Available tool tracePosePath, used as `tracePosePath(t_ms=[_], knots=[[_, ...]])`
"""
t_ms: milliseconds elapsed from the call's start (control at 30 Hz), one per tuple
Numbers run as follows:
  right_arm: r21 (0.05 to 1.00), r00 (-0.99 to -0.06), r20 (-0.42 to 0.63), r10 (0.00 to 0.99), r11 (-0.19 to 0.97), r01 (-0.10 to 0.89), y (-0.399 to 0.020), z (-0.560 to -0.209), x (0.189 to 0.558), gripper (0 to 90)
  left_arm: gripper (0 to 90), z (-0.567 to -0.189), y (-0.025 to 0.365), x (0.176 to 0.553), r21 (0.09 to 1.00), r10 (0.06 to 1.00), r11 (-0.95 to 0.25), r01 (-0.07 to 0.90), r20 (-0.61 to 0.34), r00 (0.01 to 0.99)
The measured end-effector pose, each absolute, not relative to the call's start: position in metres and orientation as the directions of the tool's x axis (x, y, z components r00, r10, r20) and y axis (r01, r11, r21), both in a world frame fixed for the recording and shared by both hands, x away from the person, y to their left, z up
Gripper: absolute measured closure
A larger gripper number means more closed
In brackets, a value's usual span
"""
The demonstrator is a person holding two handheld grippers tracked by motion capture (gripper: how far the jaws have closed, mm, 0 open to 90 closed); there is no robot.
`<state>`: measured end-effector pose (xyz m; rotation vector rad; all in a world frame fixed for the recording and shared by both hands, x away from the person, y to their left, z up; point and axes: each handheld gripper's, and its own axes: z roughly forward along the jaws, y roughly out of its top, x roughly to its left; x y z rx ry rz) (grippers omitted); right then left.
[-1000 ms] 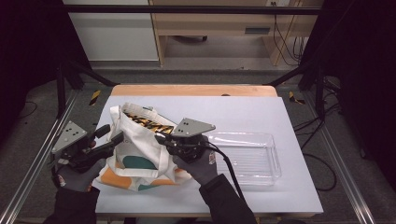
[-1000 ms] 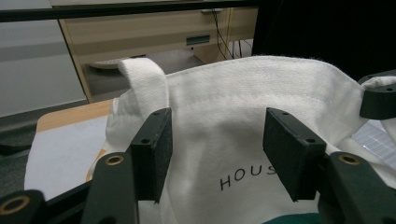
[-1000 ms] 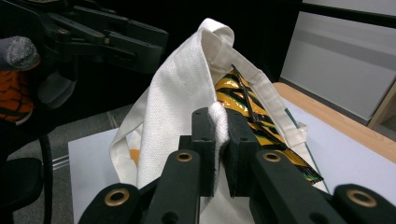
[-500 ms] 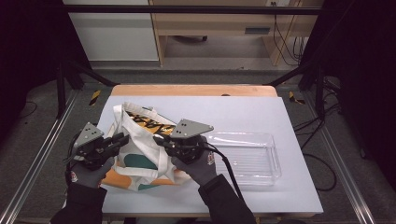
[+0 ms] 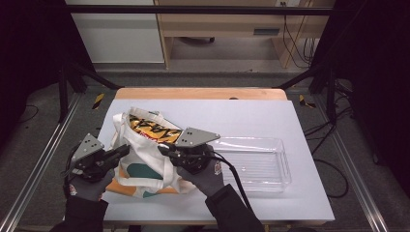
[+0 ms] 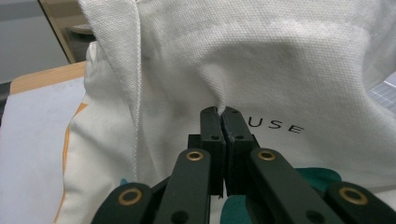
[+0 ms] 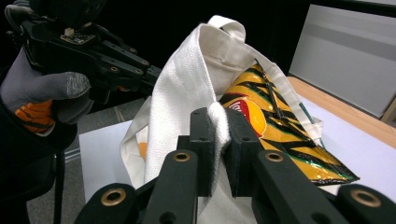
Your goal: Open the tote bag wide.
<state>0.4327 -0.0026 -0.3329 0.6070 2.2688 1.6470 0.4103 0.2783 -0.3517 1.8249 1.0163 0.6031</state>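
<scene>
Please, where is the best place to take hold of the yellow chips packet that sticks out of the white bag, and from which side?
Probably the exposed top end of the chips packet, approached from the table's far side. That end pokes out of the tote bag mouth flat and thin, while the rest is buried in cloth. Both the left claw and right claw are pinching the bag.

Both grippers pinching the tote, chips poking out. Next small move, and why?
Probably spread the two grippers apart: the left gripper and right gripper each clamp the tote bag fabric, and the chip bag sits half out of its mouth beside the clear tray.
</scene>
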Motion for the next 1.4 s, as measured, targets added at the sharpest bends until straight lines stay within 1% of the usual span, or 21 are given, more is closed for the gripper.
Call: tracePosePath(t_ms=[133, 333, 633, 767, 900, 967, 1033, 1133, 1167, 1267, 1400], knots=[[0.947, -0.875, 0.035, 0.483, 0.263, 0.183, -0.003, -0.335, 0.432, 78.5, 88.6, -0.354, 0.279, 0.407, 0.895, 0.841, -0.223, 0.385, -0.023, 0.541], [0.946, -0.871, 0.044, 0.489, 0.260, 0.194, -0.009, -0.338, 0.432, 65.0, 88.6, -0.356, 0.280, 0.402, 0.897, 0.837, -0.224, 0.381, -0.023, 0.547], [0.948, -0.865, 0.058, 0.499, 0.245, 0.205, -0.023, -0.343, 0.433, 50.0, 88.8, -0.362, 0.280, 0.392, 0.901, 0.833, -0.224, 0.373, -0.022, 0.553], [0.943, -0.870, 0.057, 0.490, 0.259, 0.207, -0.025, -0.347, 0.431, 47.9, 88.8, -0.366, 0.282, 0.390, 0.900, 0.834, -0.221, 0.376, -0.026, 0.552], [0.934, -0.878, 0.070, 0.474, 0.279, 0.224, -0.024, -0.353, 0.429, 49.0, 88.7, -0.369, 0.283, 0.389, 0.897, 0.834, -0.220, 0.384, -0.032, 0.551], [0.927, -0.877, 0.059, 0.476, 0.301, 0.225, -0.024, -0.358, 0.429, 52.2, 88.7, -0.372, 0.282, 0.388, 0.892, 0.834, -0.231, 0.390, -0.025, 0.550], [0.920, -0.878, 0.057, 0.476, 0.315, 0.231, -0.024, -0.361, 0.427, 60.4, 88.7, -0.375, 0.282, 0.388, 0.890, 0.835, -0.231, 0.394, -0.027, 0.550], [0.915, -0.882, 0.050, 0.468, 0.332, 0.228, -0.024, -0.365, 0.425, 79.7, 88.7, -0.376, 0.281, 0.388, 0.889, 0.834, -0.235, 0.392, -0.023, 0.551], [0.914, -0.884, 0.050, 0.464, 0.336, 0.228, -0.023, -0.366, 0.424, 82.8, 88.7, -0.376, 0.280, 0.388, 0.888, 0.835, -0.238, 0.392, -0.019, 0.550], [0.914, -0.888, 0.043, 0.457, 0.340, 0.220, -0.022, -0.369, 0.422, 85.0, 88.5, -0.377, 0.280, 0.388, 0.889, 0.835, -0.237, 0.392, -0.020, 0.549], [0.918, -0.894, 0.044, 0.447, 0.334, 0.212, -0.021, -0.369, 0.420, 85.3, 87.1, -0.375, 0.281, 0.390, 0.894, 0.836, -0.215, 0.394, -0.040, 0.548]])
